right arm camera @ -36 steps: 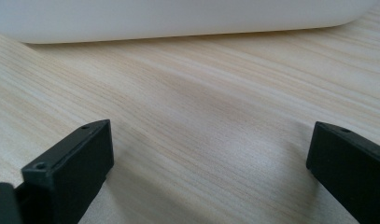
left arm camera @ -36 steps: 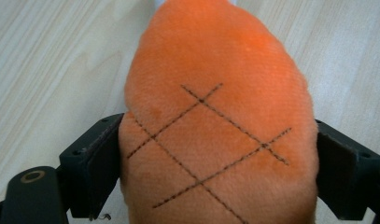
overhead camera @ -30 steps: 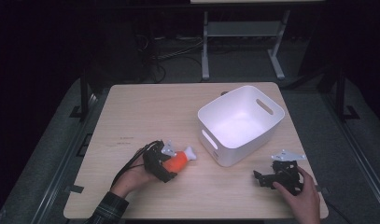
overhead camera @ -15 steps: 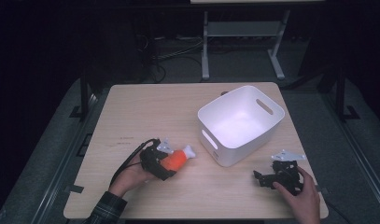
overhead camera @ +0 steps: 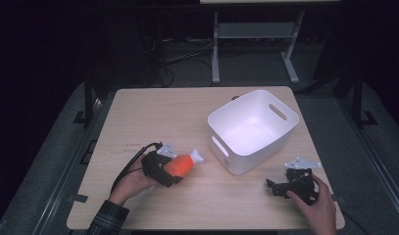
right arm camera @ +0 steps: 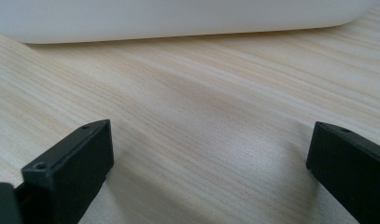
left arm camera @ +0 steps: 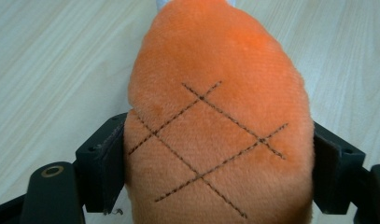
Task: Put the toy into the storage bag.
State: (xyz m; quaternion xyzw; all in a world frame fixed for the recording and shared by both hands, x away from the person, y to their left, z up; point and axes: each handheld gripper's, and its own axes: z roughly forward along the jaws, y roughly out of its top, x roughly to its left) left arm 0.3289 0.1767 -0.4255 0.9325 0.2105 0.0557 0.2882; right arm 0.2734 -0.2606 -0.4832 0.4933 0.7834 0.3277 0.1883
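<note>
Left gripper view: left gripper (left arm camera: 215,163) is clamping orange plush toy (left arm camera: 215,116) squarely; right gripper (right arm camera: 211,163) is idling, jaws spread. I'd be lifting clear before crossing the white bin (overhead camera: 285,129) rim.

Black left gripper (overhead camera: 175,169) with grey plate, black cable, seemingly plaid sleeve (overhead camera: 108,220), screw-holed jaws

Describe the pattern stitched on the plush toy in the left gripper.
Dark crisscross stitching on the fuzzy orange plush toy, clearest in the left gripper view.
</note>
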